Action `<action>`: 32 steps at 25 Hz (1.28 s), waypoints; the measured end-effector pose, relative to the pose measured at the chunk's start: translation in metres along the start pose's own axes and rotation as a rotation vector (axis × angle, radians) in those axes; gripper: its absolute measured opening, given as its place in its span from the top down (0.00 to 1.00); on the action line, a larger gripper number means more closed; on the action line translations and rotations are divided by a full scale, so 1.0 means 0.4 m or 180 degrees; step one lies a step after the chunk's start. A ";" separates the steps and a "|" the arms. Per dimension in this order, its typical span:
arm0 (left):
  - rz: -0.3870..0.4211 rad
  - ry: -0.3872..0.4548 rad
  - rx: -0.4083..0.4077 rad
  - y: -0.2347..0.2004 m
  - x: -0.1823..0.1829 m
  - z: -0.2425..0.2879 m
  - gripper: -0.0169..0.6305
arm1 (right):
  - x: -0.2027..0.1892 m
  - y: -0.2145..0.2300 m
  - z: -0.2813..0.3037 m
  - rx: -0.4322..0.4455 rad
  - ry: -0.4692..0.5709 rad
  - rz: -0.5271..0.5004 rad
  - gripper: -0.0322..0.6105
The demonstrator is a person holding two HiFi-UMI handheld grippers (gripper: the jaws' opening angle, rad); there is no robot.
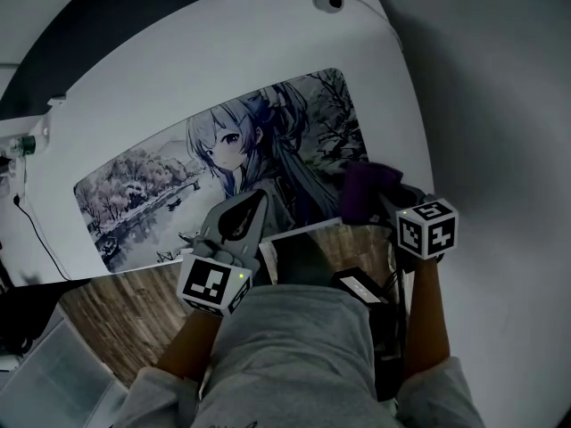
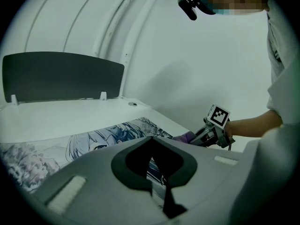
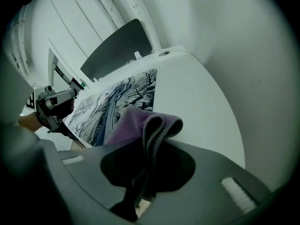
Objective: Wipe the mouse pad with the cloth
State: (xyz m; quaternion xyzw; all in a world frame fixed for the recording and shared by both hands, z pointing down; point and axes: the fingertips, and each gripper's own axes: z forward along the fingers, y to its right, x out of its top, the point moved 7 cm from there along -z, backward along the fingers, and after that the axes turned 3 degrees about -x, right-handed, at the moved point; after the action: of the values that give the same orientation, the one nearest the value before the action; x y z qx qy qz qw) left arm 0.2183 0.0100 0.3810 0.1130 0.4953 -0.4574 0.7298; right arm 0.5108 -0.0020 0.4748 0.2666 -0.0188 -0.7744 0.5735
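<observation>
The mouse pad (image 1: 178, 181), a long mat printed with an anime girl and a lake scene, lies across the white desk (image 1: 384, 87). My right gripper (image 1: 385, 201) is shut on a folded purple cloth (image 1: 364, 190) and holds it at the pad's near right corner. In the right gripper view the cloth (image 3: 140, 123) bulges up out of the jaws, with the mouse pad (image 3: 112, 97) beyond it. My left gripper (image 1: 257, 196) hovers over the pad's near edge, shut with nothing in it. Its own view shows the mouse pad (image 2: 93, 142), the cloth (image 2: 183, 137) and the right gripper (image 2: 206, 134).
A dark panel (image 2: 61, 76) stands along the desk's back edge. A black cable (image 1: 36, 230) and a green-capped bottle (image 1: 22, 145) sit at the desk's left end. A round grommet (image 1: 330, 1) is at the far right. Wood-grain flooring (image 1: 116, 306) shows near my body.
</observation>
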 end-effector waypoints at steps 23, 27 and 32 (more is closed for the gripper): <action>-0.0075 0.0083 0.0021 -0.041 -0.024 -0.063 0.95 | -0.004 0.003 -0.014 -0.0482 0.0067 0.0071 0.86; -0.0097 0.0126 0.0036 -0.063 -0.035 -0.104 0.95 | 0.000 -0.021 -0.025 -0.0657 0.0152 0.0063 0.86; -0.0117 0.0184 0.0073 -0.106 -0.042 -0.174 0.95 | 0.026 -0.091 -0.039 -0.0635 0.0332 0.0151 0.87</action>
State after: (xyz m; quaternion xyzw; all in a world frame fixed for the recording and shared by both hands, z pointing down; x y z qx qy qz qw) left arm 0.1405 0.0387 0.3734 0.1254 0.5129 -0.4730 0.7053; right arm 0.4834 0.0054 0.4452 0.2476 0.0819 -0.7437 0.6155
